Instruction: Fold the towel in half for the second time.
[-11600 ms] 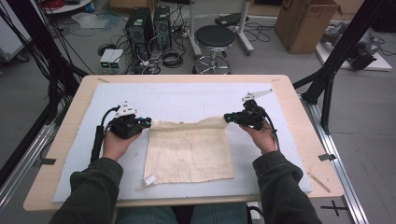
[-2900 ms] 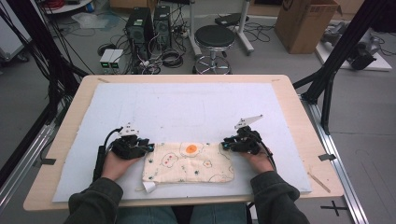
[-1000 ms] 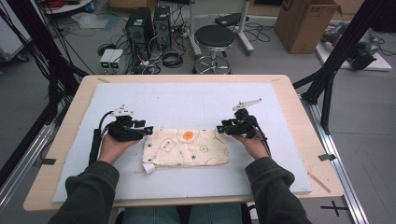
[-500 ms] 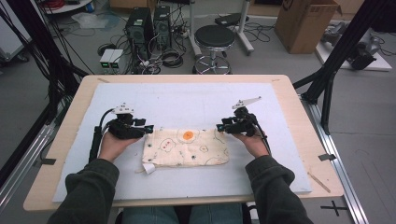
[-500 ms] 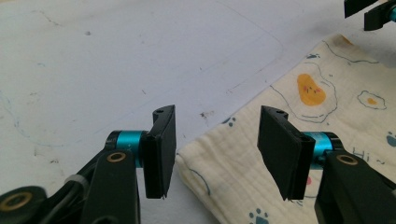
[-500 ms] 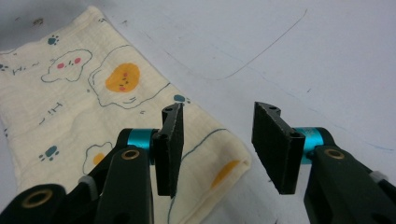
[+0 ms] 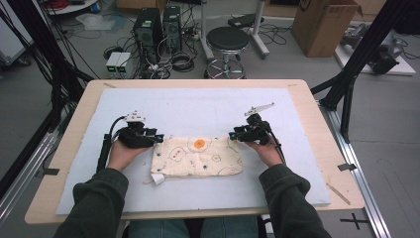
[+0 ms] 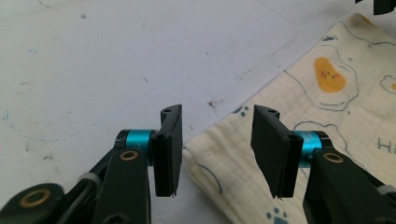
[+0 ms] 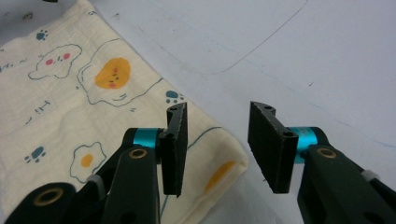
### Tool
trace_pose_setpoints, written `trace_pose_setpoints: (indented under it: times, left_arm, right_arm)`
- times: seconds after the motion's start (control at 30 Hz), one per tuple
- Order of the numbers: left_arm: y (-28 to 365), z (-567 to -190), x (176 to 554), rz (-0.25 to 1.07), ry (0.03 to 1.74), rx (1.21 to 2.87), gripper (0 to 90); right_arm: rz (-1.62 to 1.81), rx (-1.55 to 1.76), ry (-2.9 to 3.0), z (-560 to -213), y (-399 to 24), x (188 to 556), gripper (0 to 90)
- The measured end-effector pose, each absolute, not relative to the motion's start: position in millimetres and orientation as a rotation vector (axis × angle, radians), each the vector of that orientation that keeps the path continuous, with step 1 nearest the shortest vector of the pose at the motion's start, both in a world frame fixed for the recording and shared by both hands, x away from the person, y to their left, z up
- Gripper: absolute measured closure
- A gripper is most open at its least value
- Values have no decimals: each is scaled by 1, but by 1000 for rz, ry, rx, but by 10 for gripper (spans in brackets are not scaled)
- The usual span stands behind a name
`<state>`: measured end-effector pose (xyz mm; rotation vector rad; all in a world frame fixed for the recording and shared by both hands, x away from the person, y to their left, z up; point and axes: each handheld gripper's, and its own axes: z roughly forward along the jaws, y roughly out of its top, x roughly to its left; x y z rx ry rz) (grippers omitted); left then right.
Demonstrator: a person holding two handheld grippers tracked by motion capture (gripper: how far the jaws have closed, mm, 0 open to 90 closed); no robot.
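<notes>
Cloth axis: the folded cloth [image 7: 198, 157] lies flat with its long side running left to right across the white mat [image 7: 198, 106], its short side pointing away from the person.
Cloth place: on the near half of the mat, between the two grippers, well short of the mat's far edge.
Cloth look: pale cream crinkled fabric printed with fried eggs, outlined clouds and small blue paw prints; one orange yolk sits near the far edge at the middle. A small white tag sticks out at the near left corner. The folded edges look soft and rounded.
Left gripper [image 8: 217, 151]: at the cloth's far left corner; its fingers [image 8: 169, 149] stand apart and have just been closing, with the corner of the cloth lying in the gap below them, not pinched.
Right gripper [image 9: 219, 151]: at the cloth's far right corner; its fingers [image 9: 273, 144] stand apart and have just been closing, with the folded corner under the gap, not clamped.
Counter [image 7: 317, 116]: light wood, carrying the mat.
</notes>
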<state>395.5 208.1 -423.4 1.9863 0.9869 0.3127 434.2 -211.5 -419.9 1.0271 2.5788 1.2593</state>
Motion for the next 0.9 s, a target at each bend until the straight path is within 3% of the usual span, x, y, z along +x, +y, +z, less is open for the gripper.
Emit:
trace_pose_setpoints:
  times: [0.2, 0.6, 0.73, 0.77, 0.9]
  left_arm:
    - [207, -431, 400, 288, 1018, 1999, 544]
    - [204, -441, 405, 234, 1041, 2040, 631]
    - [202, -440, 404, 249, 1024, 2065, 744]
    - [202, -440, 404, 243, 1018, 2064, 811]
    - [204, -438, 405, 281, 1014, 2057, 846]
  right_arm:
    - [1203, 1046, 2607, -429, -207, 439, 606]
    - [1139, 1050, 2655, -436, -209, 443, 711]
    - [1137, 1035, 2671, -436, -208, 443, 782]
    - [1141, 1032, 2682, -436, -208, 443, 813]
    - [1158, 1021, 2690, -437, -209, 445, 834]
